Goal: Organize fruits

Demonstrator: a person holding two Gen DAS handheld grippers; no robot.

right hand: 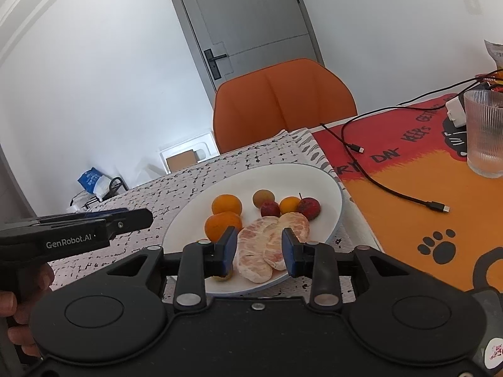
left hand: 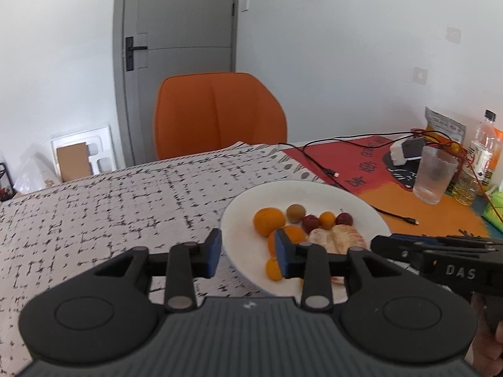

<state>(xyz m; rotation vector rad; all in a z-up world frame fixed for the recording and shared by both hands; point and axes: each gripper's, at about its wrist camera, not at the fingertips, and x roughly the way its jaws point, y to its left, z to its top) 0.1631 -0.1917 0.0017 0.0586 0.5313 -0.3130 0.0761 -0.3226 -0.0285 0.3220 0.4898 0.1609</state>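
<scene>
A white plate on the patterned tablecloth holds two tangerines, a brown round fruit, two small red fruits, small orange fruits and a peeled citrus split in halves. My left gripper hovers open over the plate's near left rim, nothing between its blue pads. My right gripper stands open at the plate's near edge. The peeled citrus lies just past its fingertips, still resting on the plate.
A ribbed glass stands on the orange and red mat to the right. Black cables trail across the mat. A bottle and snack bags sit at the far right. An orange chair faces the table's far side.
</scene>
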